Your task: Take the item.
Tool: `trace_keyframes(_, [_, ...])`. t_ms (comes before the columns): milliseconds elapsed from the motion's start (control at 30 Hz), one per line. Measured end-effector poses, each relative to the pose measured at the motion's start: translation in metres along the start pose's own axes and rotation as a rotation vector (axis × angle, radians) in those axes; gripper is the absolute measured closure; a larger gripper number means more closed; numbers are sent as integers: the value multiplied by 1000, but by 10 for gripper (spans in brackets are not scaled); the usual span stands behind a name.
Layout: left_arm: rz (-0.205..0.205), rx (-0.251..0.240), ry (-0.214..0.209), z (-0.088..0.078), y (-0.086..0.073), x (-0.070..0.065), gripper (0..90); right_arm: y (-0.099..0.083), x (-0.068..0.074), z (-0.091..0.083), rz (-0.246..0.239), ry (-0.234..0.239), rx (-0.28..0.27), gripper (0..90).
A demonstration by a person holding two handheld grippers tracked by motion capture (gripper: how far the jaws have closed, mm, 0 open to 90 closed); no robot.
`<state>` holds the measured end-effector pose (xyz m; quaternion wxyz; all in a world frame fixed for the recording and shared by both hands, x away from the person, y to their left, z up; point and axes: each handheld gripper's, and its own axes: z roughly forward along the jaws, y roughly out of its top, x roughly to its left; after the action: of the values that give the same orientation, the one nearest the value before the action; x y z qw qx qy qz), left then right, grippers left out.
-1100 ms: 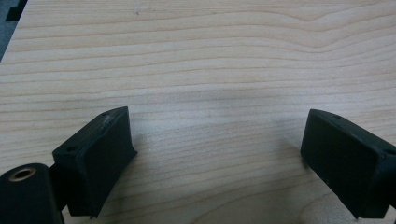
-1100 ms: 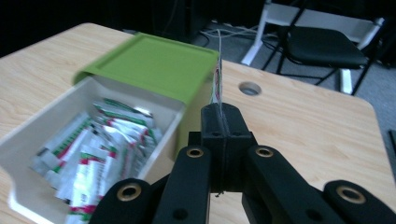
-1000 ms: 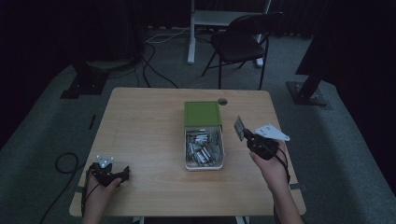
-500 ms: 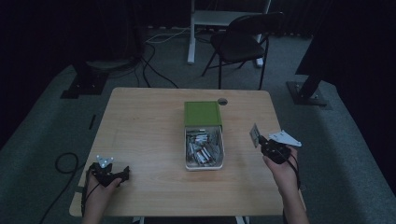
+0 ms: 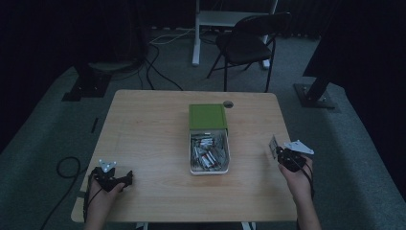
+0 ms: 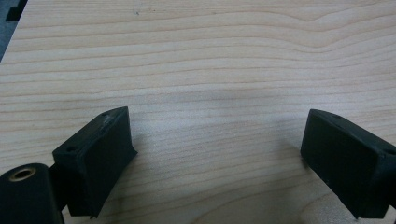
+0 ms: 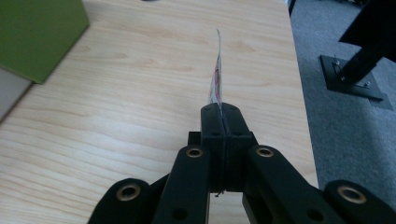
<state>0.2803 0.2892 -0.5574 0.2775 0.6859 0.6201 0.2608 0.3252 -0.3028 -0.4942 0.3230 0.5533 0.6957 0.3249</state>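
The right gripper (image 5: 277,152) has swung out from beside the box toward the right edge of the table (image 5: 148,139) over the last second, and it carries its catch along: a thin flat packet (image 5: 273,144), pinched by its lower edge. In the right gripper view the two black jaws are pressed tight together with the packet (image 7: 215,79) standing up from between them, seen edge-on, with red and white print just visible on its face; what it says is too small to tell. That gripper hangs over the bare wood near the table's right edge, well apart from the box. The left gripper (image 5: 125,179) has not budged: it sits low at the near left corner of the table, and in the left gripper view its jaws are spread wide with nothing but bare wood grain between them. In the middle of the table stands the green box (image 5: 207,116), with a white tray (image 5: 209,169) touching its near side, and the tray is packed with more small silvery packets (image 5: 208,152), some showing red. Just behind the box there is a round hole (image 5: 228,103) in the tabletop. Beyond the table a dark folding chair (image 5: 249,43) stands on the grey carpet.
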Motion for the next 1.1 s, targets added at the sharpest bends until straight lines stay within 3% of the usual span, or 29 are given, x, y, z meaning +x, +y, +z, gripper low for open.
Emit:
trace_keyframes(233, [0,0,0,0,0,0,98,-10,2,7,-5,-5,33,900])
trace_keyframes(433, [0,0,0,0,0,0,98,-15,13,11,-23,15,42,899])
trace_keyframes(833, [0,-1,0,0,0,0,98,-21,40,26,-42,94,84,896])
trace_keyframes(1100, [-2,-2,0,0,0,0,98,-26,49,36,-61,122,112,892])
